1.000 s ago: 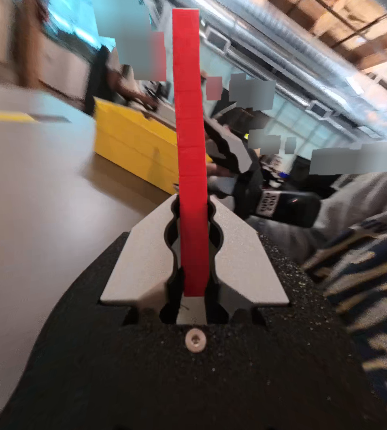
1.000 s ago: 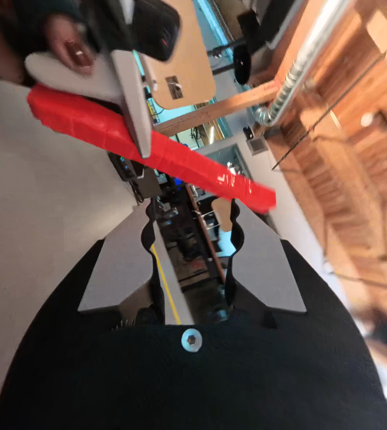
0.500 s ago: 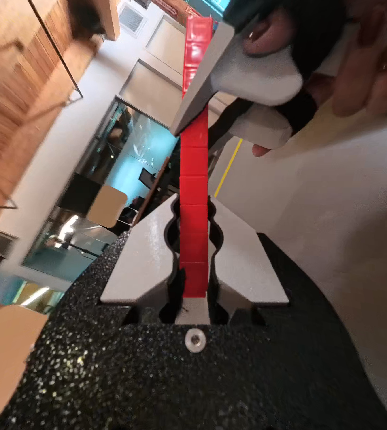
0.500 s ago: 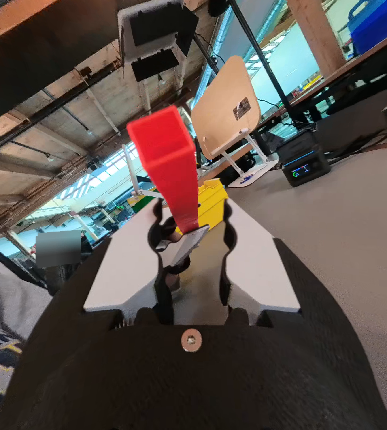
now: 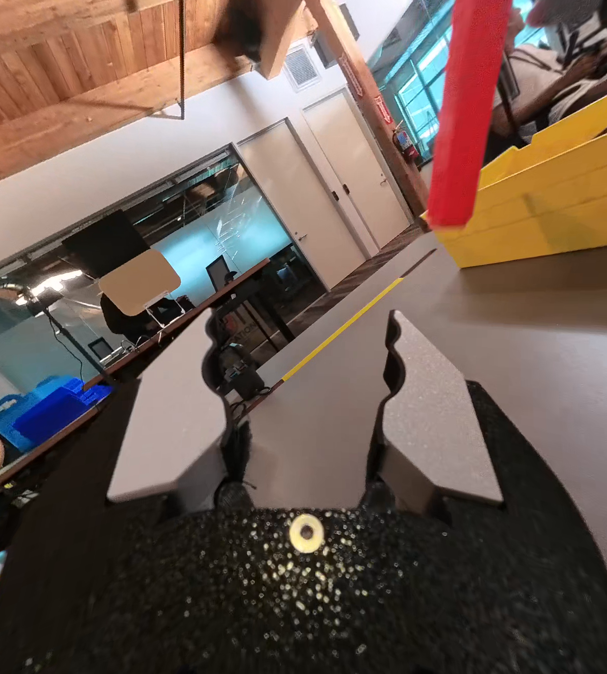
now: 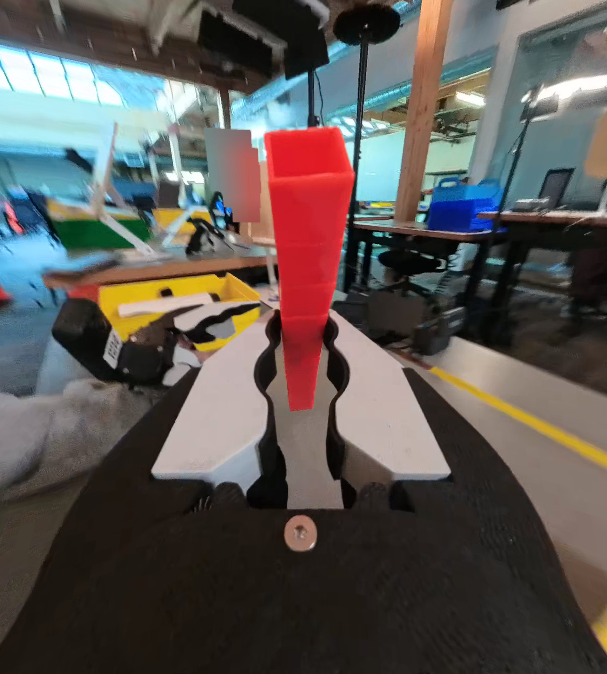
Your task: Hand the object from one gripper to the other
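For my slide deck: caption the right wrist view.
Right gripper shut on the red bar, yellow bin behind.

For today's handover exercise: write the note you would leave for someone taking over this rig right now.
Left gripper: jaws open, holding nothing.
Right gripper: jaws shut on the red bar, which stands up out of them.
Yellow bin sits on the grey table, beyond the bar.
Done: the bar is in the right gripper alone; the pass looks complete.
Left: nothing certain; perhaps set the bar down.
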Available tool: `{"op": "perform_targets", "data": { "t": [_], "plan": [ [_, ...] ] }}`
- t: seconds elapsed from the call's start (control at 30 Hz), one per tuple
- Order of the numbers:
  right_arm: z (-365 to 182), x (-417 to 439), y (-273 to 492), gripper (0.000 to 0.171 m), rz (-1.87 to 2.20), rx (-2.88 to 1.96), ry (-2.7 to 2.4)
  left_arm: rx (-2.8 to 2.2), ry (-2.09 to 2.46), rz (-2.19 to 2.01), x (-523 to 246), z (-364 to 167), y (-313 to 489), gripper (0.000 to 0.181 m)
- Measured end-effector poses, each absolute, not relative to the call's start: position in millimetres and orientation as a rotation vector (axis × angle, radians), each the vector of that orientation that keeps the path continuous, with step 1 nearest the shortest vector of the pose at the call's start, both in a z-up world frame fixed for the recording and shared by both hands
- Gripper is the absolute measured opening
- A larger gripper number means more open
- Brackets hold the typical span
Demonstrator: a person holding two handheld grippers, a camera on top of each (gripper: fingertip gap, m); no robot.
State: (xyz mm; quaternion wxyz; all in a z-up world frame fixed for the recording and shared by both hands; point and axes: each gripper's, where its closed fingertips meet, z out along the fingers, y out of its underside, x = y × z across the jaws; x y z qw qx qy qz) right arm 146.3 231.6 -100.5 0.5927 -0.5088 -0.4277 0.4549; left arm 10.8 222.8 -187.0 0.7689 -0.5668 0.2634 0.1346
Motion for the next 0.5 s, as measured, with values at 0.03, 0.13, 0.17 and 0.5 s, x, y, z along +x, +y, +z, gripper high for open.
{"op": "perform_targets", "data": {
  "t": [0.03, 0.13, 0.17, 0.5],
  "plan": [
    [-91, 160, 234, 0.022, 0.961, -1.176, -1.043, -1.236, 0.563, 0.288, 9, -188, 224, 0.088],
    [-69, 209, 250, 0.021, 0.658, -1.219, -1.171, -1.247, 0.549, 0.298, 6, -188, 226, 0.085],
    [-64, 226, 258, 0.021, 0.554, -1.255, -1.201, -1.249, 0.547, 0.299, 6, -188, 226, 0.084],
    [-154, 313, 399, 0.021, -0.370, -1.661, -1.918, -1.268, 0.518, 0.261, 4, -190, 229, 0.078]
  ]
}}
